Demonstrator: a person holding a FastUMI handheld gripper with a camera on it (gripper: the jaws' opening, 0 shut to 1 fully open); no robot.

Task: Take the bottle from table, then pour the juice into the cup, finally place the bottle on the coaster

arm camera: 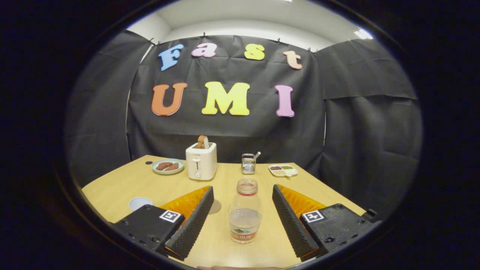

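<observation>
A clear plastic bottle [245,217] stands upright on the wooden table [123,187], uncapped, with a red neck ring, a low label and some clear liquid inside. My gripper [243,189] is open, and the bottle sits between the two fingers without touching either; its neck is level with the fingertips. A pale blue round cup [138,203] rests on the table to the left, beyond the left finger's base. A flat tan round coaster [215,206] peeks out just past the left finger, left of the bottle.
At the back of the table stand a white toaster [201,161] with bread in it, a green plate [168,166] of food to its left, a small metal rack [248,163] and a white divided dish [283,170]. Black cloth walls close in behind.
</observation>
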